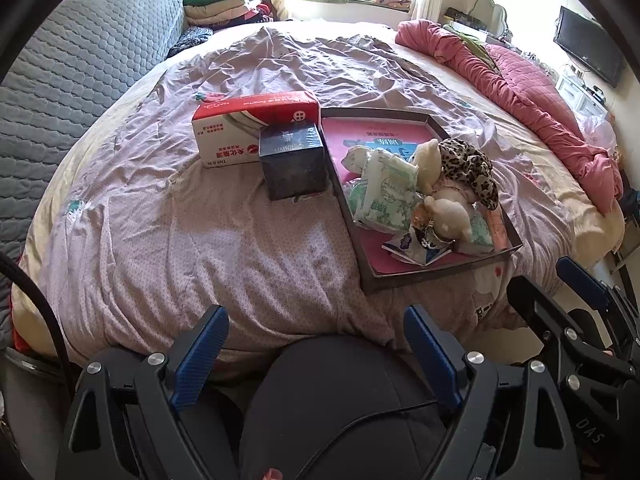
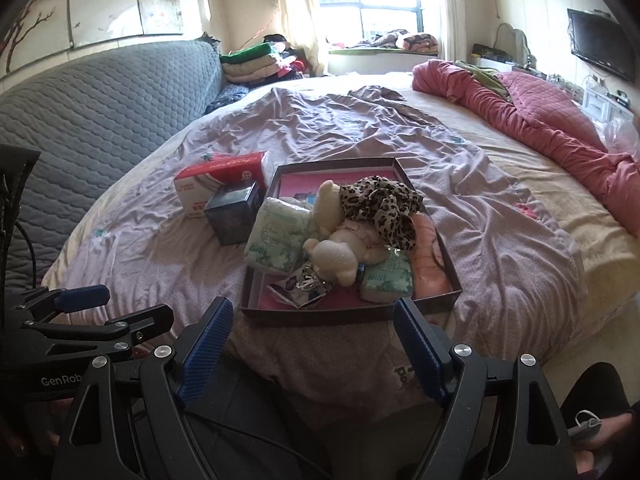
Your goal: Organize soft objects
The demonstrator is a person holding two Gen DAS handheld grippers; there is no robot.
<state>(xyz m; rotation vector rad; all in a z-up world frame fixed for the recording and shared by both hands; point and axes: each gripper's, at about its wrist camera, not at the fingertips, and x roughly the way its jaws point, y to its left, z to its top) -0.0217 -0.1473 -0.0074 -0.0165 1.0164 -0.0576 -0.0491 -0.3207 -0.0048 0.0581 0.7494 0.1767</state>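
Observation:
A shallow dark box lid with a pink inside [image 1: 400,276] [image 2: 344,314] lies on the bed. It holds a cream teddy bear [image 1: 446,210] [image 2: 332,258], a leopard-print cloth [image 1: 468,164] [image 2: 380,204], green-patterned soft packs [image 1: 386,194] [image 2: 276,236], a small green pack [image 2: 387,280] and small sachets [image 2: 296,290]. My left gripper [image 1: 320,352] is open and empty, held short of the bed's near edge, left of the lid. My right gripper [image 2: 314,344] is open and empty, just in front of the lid's near wall.
A red-and-white carton [image 1: 240,124] [image 2: 218,182] and a dark cube box [image 1: 292,160] [image 2: 232,214] sit left of the lid. A pink quilt [image 1: 532,96] [image 2: 540,120] lies along the bed's right side. A grey quilted headboard [image 1: 80,80] stands on the left.

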